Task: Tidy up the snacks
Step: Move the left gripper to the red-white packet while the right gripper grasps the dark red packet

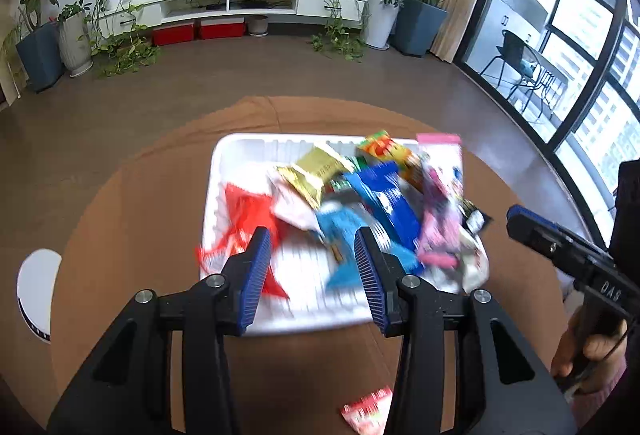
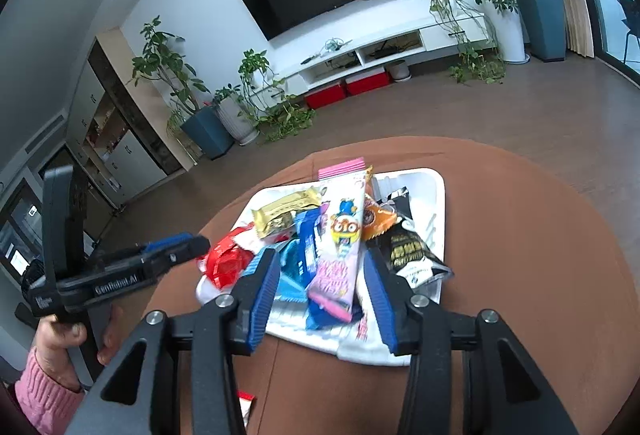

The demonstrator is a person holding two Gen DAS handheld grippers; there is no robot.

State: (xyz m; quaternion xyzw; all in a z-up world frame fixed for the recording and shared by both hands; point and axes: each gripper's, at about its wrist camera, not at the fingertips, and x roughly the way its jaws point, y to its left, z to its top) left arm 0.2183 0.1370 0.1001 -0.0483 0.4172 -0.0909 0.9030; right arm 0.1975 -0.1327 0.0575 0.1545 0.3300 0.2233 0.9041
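The left gripper (image 1: 312,267) has its two blue ribbed jaws wide apart, and nothing is between them. It hangs above the near part of a white rectangular plastic tray (image 1: 218,163). The right gripper (image 2: 320,283) also has its jaws spread, with nothing clamped; through the gap a long pink wrapper with a cartoon figure (image 2: 340,247) shows, lying in the tray below.

The tray stands on a round brown table (image 1: 132,195) and holds a loose heap of snack packets. In the left wrist view, a red crinkled packet (image 1: 244,211) lies at the left side, with one corner over the near rim. A gold foil packet (image 1: 316,171) lies in the middle toward the far wall. A dark blue packet (image 1: 384,195) and a light blue packet (image 1: 340,227) lie beside it; the light blue one is blurred. A black packet with gold print (image 2: 408,251) lies at the right edge of the tray, next to an orange packet (image 2: 376,219).

Outside the tray, a small red and white packet (image 1: 368,411) lies alone on the table, close to the person.
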